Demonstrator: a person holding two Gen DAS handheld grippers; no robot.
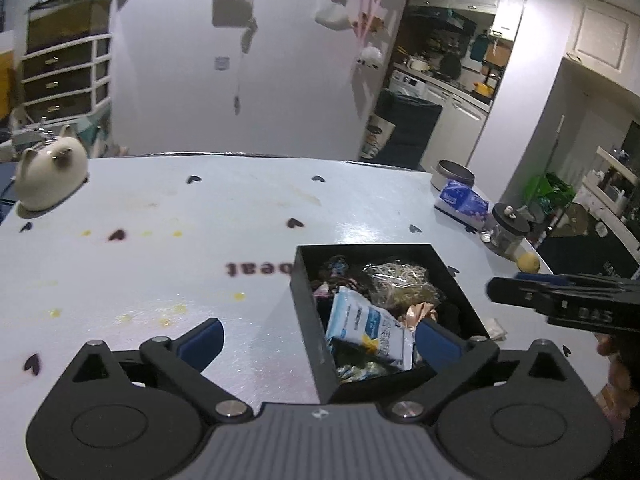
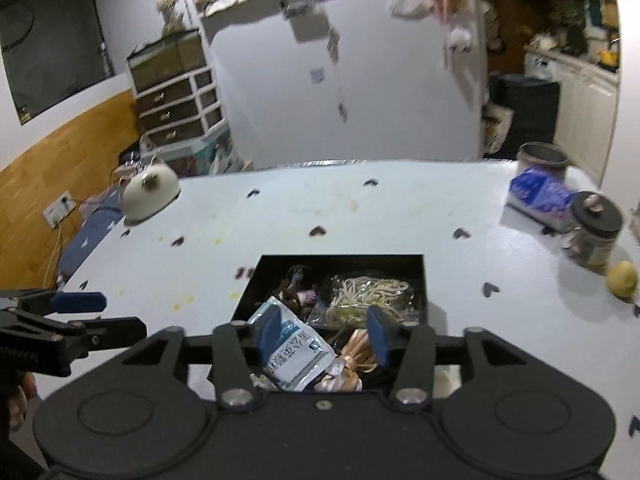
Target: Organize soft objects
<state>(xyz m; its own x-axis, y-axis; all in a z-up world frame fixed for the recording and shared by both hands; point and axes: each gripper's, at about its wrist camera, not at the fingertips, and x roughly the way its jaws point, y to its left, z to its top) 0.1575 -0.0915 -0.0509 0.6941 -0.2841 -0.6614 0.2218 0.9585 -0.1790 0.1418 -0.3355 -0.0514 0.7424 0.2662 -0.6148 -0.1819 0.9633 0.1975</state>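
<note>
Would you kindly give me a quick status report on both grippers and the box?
Left gripper open, empty. Right gripper open, empty, above black box. White-blue packet and noodle bag lie inside. Nothing in the way.

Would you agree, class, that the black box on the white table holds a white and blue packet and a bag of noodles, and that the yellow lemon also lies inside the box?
Not quite. The lemon lies outside the black box, on the white table near a lidded jar, as the right wrist view shows. The white and blue packet and bag of noodles are indeed inside.
</note>
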